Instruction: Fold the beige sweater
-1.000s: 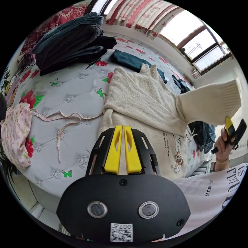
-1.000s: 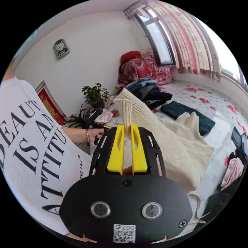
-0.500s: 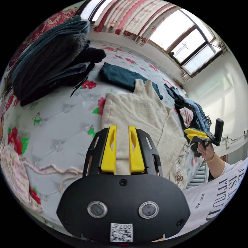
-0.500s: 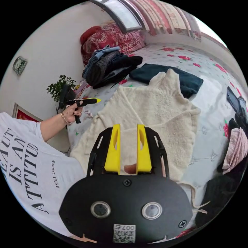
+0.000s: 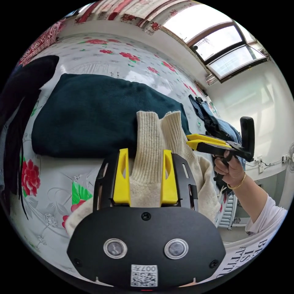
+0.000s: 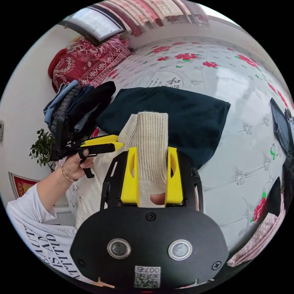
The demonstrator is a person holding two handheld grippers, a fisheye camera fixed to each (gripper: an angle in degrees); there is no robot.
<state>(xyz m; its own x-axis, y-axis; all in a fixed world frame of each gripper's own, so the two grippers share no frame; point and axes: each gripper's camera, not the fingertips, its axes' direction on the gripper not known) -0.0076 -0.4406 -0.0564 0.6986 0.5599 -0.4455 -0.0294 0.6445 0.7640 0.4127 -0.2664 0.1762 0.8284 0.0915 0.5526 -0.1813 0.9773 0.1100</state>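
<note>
The beige sweater lies on the bed, its ribbed collar (image 5: 150, 134) resting on the edge of a dark green folded garment (image 5: 92, 116). My left gripper (image 5: 145, 150) is open, its jaws straddling the collar's left side. In the right gripper view the collar (image 6: 151, 131) sits between the spread jaws of my open right gripper (image 6: 152, 148). The right gripper (image 5: 188, 138) comes in from the right in the left gripper view, held by a hand (image 5: 229, 165). The left gripper (image 6: 121, 143) reaches the collar's left edge in the right gripper view. The sweater's body (image 6: 92, 183) trails toward the person.
The flowered bed sheet (image 6: 239, 171) spreads around. A pile of dark clothes (image 6: 82, 104) lies left of the green garment (image 6: 183, 116), with a red pillow (image 6: 88, 61) behind. Jeans (image 5: 214, 122) and a pink garment (image 6: 260, 239) lie to the right. A plant (image 6: 41, 147) stands beside the bed.
The right gripper let go of the raised sleeve, which now lies on the sweater. Both grippers moved up to the collar and their jaws opened wider.
</note>
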